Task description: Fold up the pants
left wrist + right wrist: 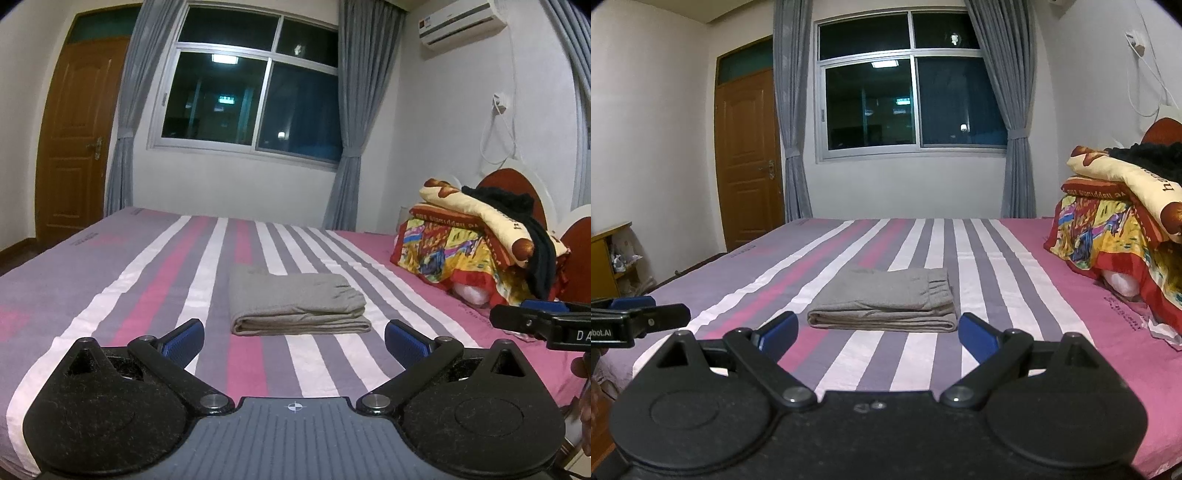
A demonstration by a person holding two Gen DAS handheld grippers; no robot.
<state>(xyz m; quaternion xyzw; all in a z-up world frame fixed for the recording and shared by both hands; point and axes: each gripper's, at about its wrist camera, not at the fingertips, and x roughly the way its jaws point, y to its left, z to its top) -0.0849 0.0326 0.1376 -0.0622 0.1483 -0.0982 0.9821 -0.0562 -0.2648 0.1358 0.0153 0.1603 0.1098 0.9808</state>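
The grey pants (295, 300) lie folded at frame centre on the striped bed (122, 280). Both the left gripper (294, 341) and the right gripper (877, 334) are spread apart and empty. Only the left view shows the air conditioner (461, 24); only the right view shows a yellow cabinet (605, 254).

Bare bed (147, 280) lies open all around the folded pants (295, 301). To the right a blanket pile (476, 240) blocks the headboard end. The right hand-held gripper (517, 319) juts in low beside it.

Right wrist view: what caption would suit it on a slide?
Grey folded pants lie flat on the striped pink-and-purple bedsheet, untouched, just beyond the open blue-padded right claw.
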